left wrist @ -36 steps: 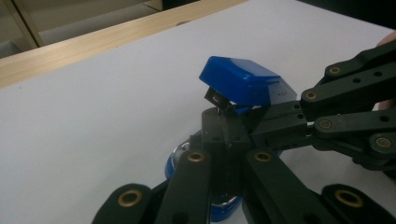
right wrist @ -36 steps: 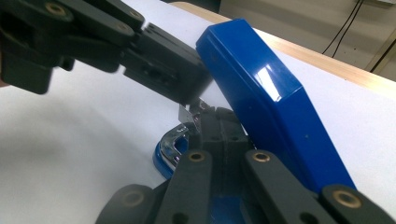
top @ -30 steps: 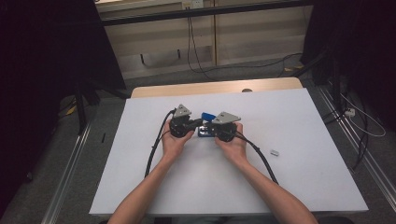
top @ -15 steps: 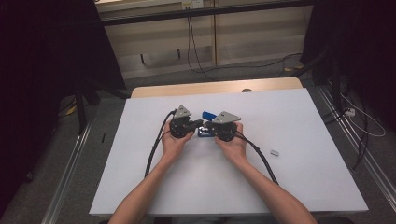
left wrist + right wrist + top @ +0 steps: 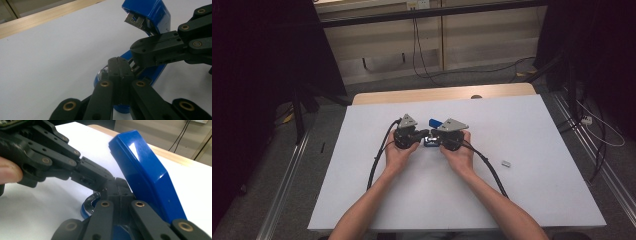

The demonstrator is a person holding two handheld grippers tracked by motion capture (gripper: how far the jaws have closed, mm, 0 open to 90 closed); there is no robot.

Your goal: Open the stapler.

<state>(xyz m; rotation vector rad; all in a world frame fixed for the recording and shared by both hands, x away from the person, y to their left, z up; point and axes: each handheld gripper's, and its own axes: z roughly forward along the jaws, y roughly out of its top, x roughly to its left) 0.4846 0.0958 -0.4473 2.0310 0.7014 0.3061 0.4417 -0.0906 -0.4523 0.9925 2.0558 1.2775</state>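
A blue stapler (image 5: 434, 122) lies hinged open on the white table (image 5: 522, 200), between my two grippers. In the left gripper view its lid (image 5: 150, 15) tilts up, showing the metal mouth, and its base (image 5: 150, 72) lies flat beneath the jaws. My left gripper (image 5: 118, 65) is shut, its tip over the base. My right gripper (image 5: 136, 50) comes in from the right, also shut, and its tip meets the left one. In the right gripper view the right gripper (image 5: 117, 185) touches the left gripper (image 5: 105, 181) beside the raised lid (image 5: 142, 170). Whether either jaw pinches anything is hidden.
A small silver piece (image 5: 506, 163) lies on the table to the right of the hands. Black cables (image 5: 377, 160) trail back from both grippers along the forearms. A wooden strip (image 5: 442, 94) edges the far side of the table.
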